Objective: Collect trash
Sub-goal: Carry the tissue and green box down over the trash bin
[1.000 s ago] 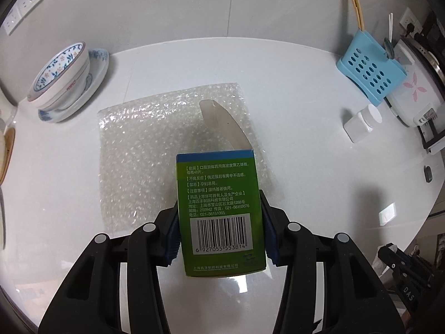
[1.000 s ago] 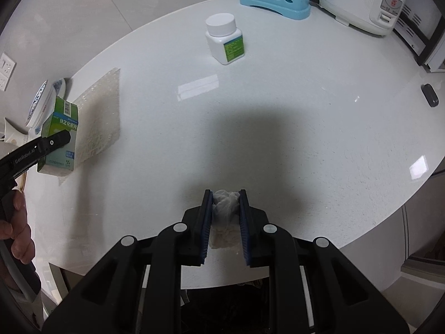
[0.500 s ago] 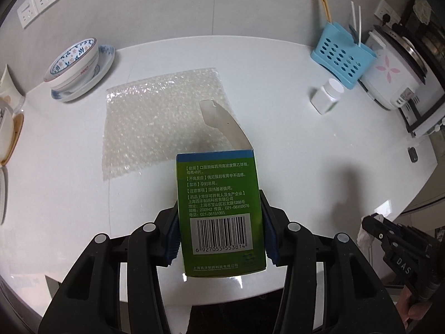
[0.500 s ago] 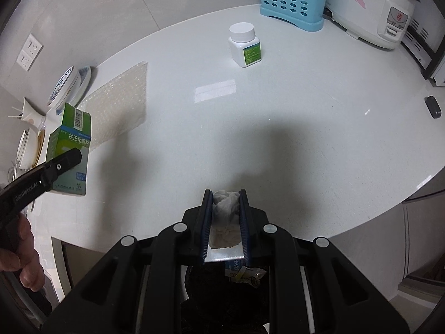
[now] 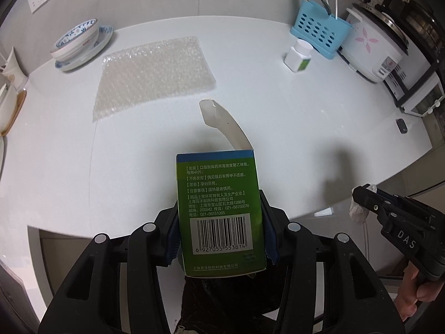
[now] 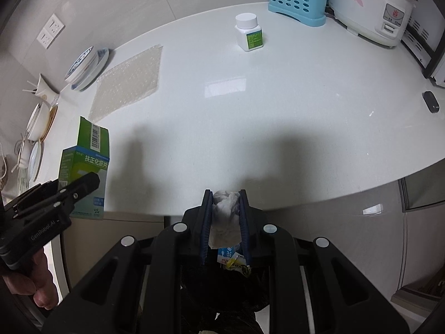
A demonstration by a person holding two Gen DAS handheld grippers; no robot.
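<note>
My left gripper (image 5: 219, 203) is shut on a green medicine box (image 5: 217, 178) whose top flap stands open, held over the counter's front edge. In the right wrist view the same box (image 6: 86, 161) hangs at the left. My right gripper (image 6: 225, 194) is shut on a crumpled white tissue (image 6: 225, 217), just past the counter edge. Below both sits a dark bin (image 6: 222, 286) with a blue-and-white wrapper and other scraps in it. A bubble wrap sheet (image 5: 155, 72) and a white pill bottle (image 5: 299, 55) lie on the counter.
On the white counter (image 5: 278, 117) stand a blue utensil basket (image 5: 319, 32), a rice cooker (image 5: 375, 47), stacked bowls (image 5: 78, 41) at the far left and a small black object (image 5: 401, 125). A hand (image 6: 25, 284) grips the left tool.
Both grippers have drawn back from the counter to its front edge with their loads. The bubble wrap now lies farther off, and the dark bin shows beneath the grippers.
</note>
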